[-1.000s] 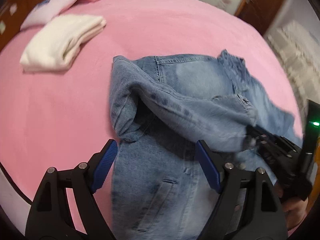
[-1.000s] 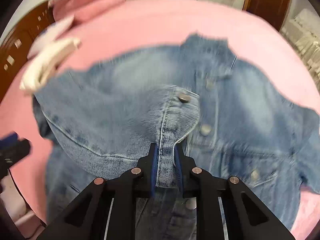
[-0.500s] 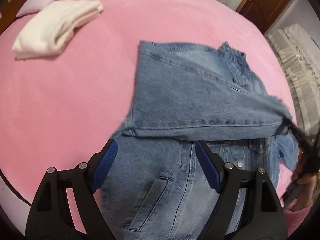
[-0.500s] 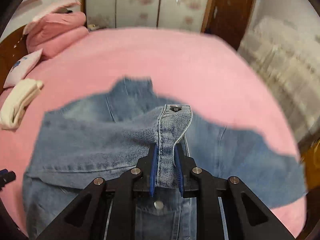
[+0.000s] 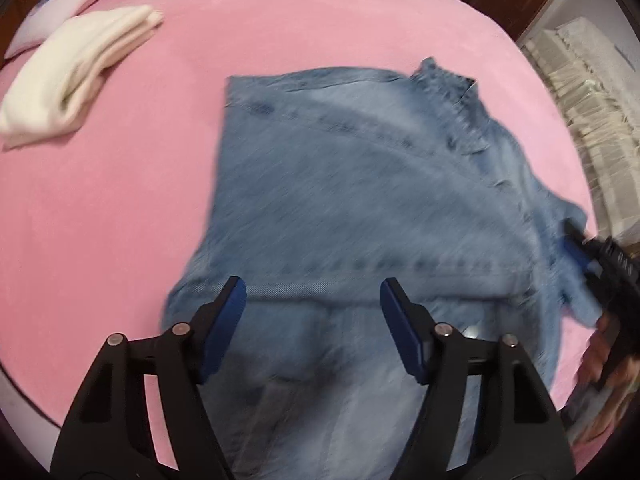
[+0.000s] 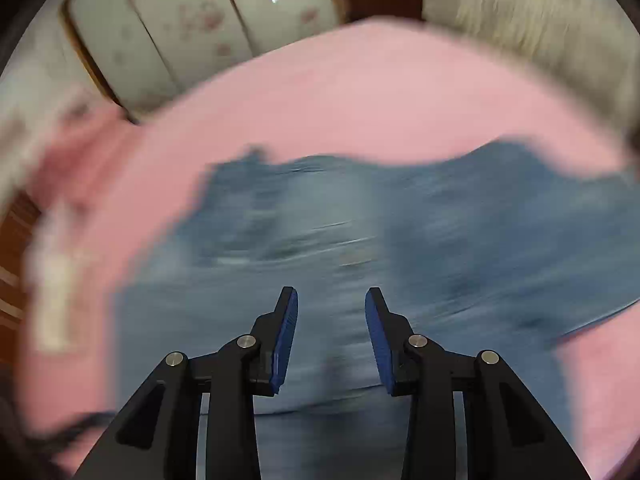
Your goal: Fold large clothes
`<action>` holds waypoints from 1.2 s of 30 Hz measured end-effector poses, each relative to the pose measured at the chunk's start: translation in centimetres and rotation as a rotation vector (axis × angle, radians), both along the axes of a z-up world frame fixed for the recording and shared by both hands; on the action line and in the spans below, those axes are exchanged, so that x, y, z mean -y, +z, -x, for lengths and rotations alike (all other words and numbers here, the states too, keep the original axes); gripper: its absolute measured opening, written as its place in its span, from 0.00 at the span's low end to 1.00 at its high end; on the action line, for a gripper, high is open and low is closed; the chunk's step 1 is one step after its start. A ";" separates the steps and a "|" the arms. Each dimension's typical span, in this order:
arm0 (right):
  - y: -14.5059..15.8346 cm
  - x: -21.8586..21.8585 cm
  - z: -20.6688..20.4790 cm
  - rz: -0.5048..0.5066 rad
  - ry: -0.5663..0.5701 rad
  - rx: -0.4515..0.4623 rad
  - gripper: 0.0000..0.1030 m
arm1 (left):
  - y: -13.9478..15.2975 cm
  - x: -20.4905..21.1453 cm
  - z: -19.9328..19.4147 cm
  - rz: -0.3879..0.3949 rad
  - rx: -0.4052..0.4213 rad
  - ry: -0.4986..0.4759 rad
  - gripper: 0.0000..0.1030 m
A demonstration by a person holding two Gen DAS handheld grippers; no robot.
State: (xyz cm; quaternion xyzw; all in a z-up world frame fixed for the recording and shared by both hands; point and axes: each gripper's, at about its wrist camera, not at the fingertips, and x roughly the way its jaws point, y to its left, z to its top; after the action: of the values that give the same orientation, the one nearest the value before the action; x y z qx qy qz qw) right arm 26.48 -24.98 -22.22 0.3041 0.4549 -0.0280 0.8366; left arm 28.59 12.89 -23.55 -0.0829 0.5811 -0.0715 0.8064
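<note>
Pink bedding (image 5: pixel 168 184) covers the bed that carries everything, with wardrobe doors and a wooden door behind it. Directly under the left hand-held gripper (image 5: pixel 312 300) lies the denim jacket (image 5: pixel 360 200): its blue pads stand fairly wide apart, having just been closing, and nothing is between them, only the jacket's folded edge below and just ahead. That edge runs crosswise to this gripper, from one pad side to the other and on toward the right, so the fold's long axis lies across its line of sight, not along it.

Out along that edge, at the jacket's far right end, sits the right hand-held gripper (image 5: pixel 576 248), with a hand behind it. In its own blurred view its pads (image 6: pixel 288 332) stand narrowly parted (they have just been opening) and no cloth is pinched between them; the denim lies beneath.

Further from the left gripper, up and to its left, a folded cream garment (image 5: pixel 76 80) rests well apart from the jacket.

The sleeve looks laid across the body, so the next fold probably starts at the near hem, which the left gripper is closest to.
</note>
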 end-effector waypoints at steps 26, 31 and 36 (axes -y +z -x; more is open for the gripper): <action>-3.6 5.7 1.0 -0.010 -0.072 -0.131 0.00 | -2.2 2.5 -2.8 -0.215 0.039 -0.098 0.01; -3.4 -2.6 -3.9 -0.405 0.197 -0.070 0.00 | -0.2 6.4 -6.3 -0.155 0.117 -0.166 0.01; -8.2 -9.5 -10.2 -0.408 0.271 -0.195 0.00 | -3.3 7.1 -11.7 -0.105 0.026 -0.072 0.01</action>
State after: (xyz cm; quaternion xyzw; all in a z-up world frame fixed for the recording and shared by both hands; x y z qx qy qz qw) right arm 36.64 -15.48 -30.38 0.3988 0.5663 0.1474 0.7061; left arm 40.26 5.81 -26.81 -0.0187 0.5761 -0.0711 0.8141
